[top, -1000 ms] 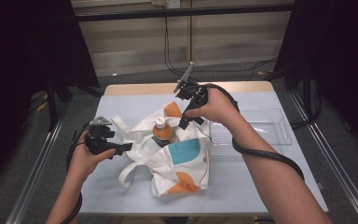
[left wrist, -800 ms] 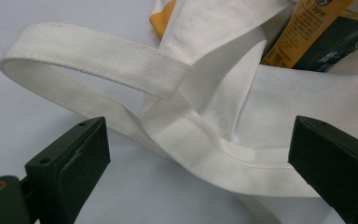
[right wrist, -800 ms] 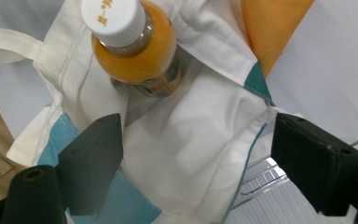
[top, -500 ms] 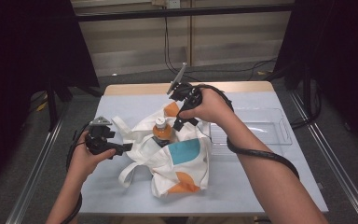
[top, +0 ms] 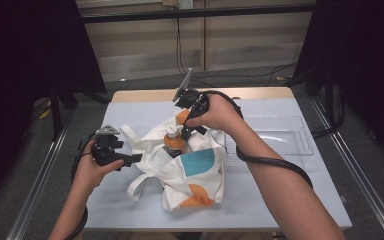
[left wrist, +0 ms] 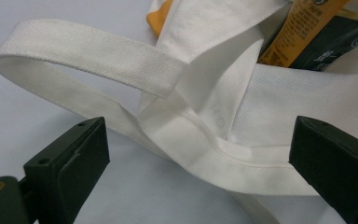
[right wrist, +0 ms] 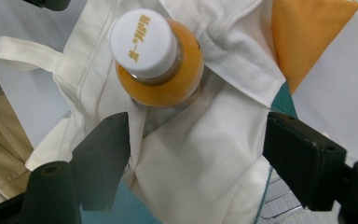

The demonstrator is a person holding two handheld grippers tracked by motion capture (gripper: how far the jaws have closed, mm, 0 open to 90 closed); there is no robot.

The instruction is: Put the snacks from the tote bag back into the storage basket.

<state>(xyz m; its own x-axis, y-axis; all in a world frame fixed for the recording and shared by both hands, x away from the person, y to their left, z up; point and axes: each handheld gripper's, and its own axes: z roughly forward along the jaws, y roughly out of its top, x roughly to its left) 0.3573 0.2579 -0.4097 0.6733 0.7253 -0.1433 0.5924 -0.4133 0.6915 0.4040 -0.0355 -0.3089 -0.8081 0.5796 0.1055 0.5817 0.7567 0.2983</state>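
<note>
Left gripper (top: pixel 130 159): jaws wide apart, the white bag's hem and strap (left wrist: pixel 93 51) between them, unpinched. Tote bag (top: pixel 190 172): between both tools. Bottle (top: pixel 172 140): upright in the bag's mouth, just beyond the right gripper (top: pixel 192 131), whose open, empty jaws have just been narrowing.

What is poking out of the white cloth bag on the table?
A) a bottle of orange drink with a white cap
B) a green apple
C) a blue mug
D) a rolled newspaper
A: the bottle, orange inside and topped with a white cap, stands in the mouth of the cloth bag, just ahead of the right tongs.
</note>
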